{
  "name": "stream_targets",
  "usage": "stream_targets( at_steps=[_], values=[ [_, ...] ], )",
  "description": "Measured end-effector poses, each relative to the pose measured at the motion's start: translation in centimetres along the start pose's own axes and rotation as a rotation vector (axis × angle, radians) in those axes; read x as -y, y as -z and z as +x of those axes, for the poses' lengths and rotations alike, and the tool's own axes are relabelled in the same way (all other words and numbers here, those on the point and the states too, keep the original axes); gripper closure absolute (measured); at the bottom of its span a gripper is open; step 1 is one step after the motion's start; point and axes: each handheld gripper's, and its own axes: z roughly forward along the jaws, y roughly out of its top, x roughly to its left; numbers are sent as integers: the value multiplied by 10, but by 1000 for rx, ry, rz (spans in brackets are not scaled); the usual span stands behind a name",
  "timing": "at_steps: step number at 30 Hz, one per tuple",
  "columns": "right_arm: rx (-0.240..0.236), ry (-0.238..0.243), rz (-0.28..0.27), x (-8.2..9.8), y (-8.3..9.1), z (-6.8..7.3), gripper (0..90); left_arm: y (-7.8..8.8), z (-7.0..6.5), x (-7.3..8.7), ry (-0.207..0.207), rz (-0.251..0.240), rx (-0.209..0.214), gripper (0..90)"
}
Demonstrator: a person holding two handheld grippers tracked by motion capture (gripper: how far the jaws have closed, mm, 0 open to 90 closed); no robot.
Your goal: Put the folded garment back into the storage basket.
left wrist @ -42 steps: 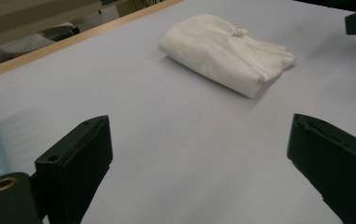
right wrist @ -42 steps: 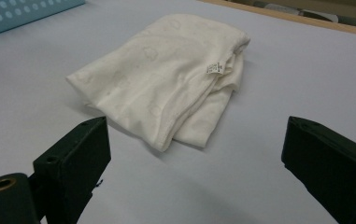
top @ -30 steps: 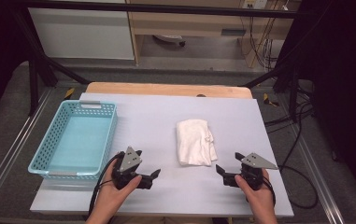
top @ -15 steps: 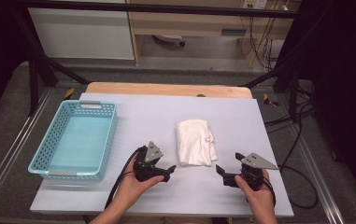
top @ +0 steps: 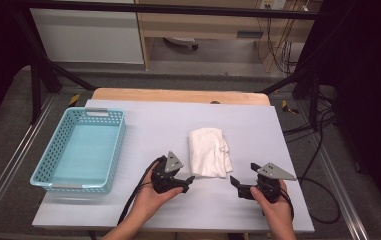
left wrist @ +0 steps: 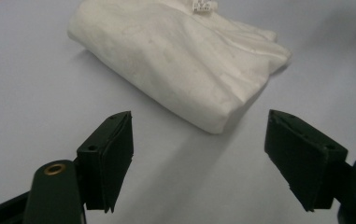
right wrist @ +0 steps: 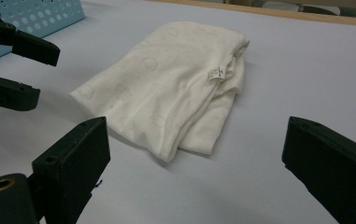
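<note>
Folded white cloth lies just ahead of both open grippers, left gripper closing, right gripper.

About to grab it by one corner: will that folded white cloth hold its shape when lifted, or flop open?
The white cloth looks soft: its folds sag and its edges lie uneven, so it will probably droop and partly unfold. It seems thin and light, likely easy to lift. Pushed, it would probably bunch on the table rather than slide whole.
</note>
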Motion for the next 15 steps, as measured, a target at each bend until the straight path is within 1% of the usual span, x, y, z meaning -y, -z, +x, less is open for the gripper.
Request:
stream_targets(
  at_steps=[2, 5, 6, 8, 9, 10, 12, 15],
  values=[
    [-1, 6, 4, 0, -1, 2, 80, -2, -2, 1, 6, 9, 12, 257],
    [-5, 14, 9, 1, 0, 5, 80, -6, -4, 2, -3, 11, 17, 283],
    [-6, 16, 12, 1, 0, 6, 80, -8, -4, 2, 0, 13, 19, 301],
    [-12, 18, 10, 0, 0, 7, 80, -12, -6, 2, 22, 31, 25, 324],
    [-16, 20, 11, 0, -1, 8, 80, -15, -7, 2, 20, 41, 31, 334],
    [-17, 21, 12, 0, -1, 8, 79, -18, -9, 2, 7, 51, 28, 348],
    [-22, 23, 18, 0, -1, 8, 79, -23, -11, 3, 6, 66, 26, 380],
    [-23, 22, 18, 0, -1, 9, 80, -30, -12, 4, 29, 60, 23, 460]
  ],
)
